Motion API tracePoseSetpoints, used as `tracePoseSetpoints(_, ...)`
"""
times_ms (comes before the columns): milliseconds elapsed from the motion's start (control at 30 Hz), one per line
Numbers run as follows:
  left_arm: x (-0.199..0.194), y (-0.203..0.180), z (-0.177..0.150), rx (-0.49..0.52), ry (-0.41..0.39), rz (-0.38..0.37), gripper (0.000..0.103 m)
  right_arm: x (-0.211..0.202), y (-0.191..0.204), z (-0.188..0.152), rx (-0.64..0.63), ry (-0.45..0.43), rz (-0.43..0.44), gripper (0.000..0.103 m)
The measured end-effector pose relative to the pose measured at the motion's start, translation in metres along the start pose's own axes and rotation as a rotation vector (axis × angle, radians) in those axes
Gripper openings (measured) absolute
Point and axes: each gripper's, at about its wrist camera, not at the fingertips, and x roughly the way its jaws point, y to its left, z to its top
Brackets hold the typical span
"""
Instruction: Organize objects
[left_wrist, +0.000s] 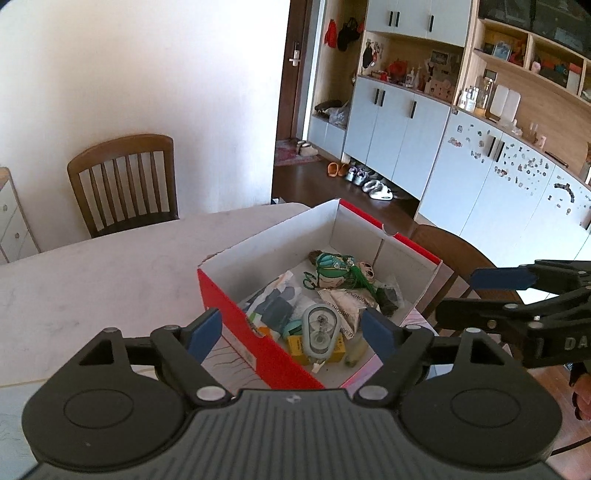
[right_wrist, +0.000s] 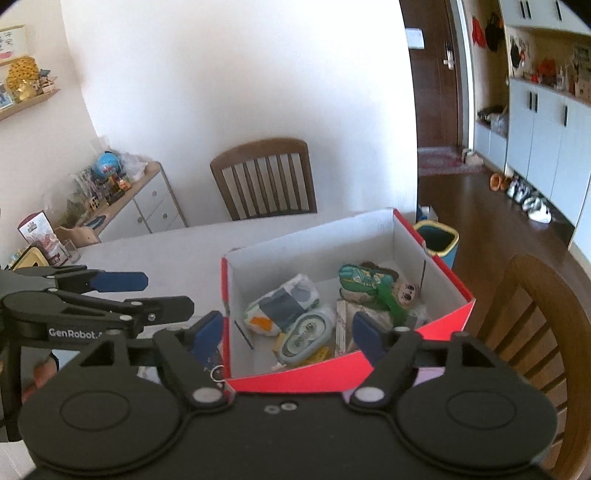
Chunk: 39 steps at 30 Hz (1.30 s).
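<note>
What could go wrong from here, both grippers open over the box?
1. The red box sits close to the table's edge on the chair side; a nudge from the right gripper might push it off.
2. The left gripper and the right one hang close together, so they could collide on the next reach.
3. The items inside lie heaped; the clear tape dispenser rests on others and could shift if pinched.

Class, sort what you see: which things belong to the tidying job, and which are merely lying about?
Job: red box; doll; tape dispenser; packets.

Lying about: chair; shoes; bin; table.
</note>
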Motion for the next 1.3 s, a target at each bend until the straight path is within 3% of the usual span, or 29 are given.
tracePoseSetpoints(167,-0.012,0.004,-0.006,0.003,-0.020,0.012,0.097,-0.013,0.013,-0.008,0.007,-0.049,0.000,0.092)
tracePoseSetpoints(333,-0.023,0.008,-0.013,-0.001,-0.040,-0.009,0.102,-0.022,0.022,-0.017,0.019,-0.087,-0.011,0.102)
tracePoseSetpoints(533,-0.030,0.013,-0.022,0.001,-0.041,-0.032,0.103,-0.028,0.033,-0.025,0.024,-0.106,-0.026,0.102)
tracePoseSetpoints(1300,-0.031,0.015,-0.032,0.038,-0.059,-0.006,0.103,-0.026,0.043,-0.036,0.038,-0.117,-0.048,0.102)
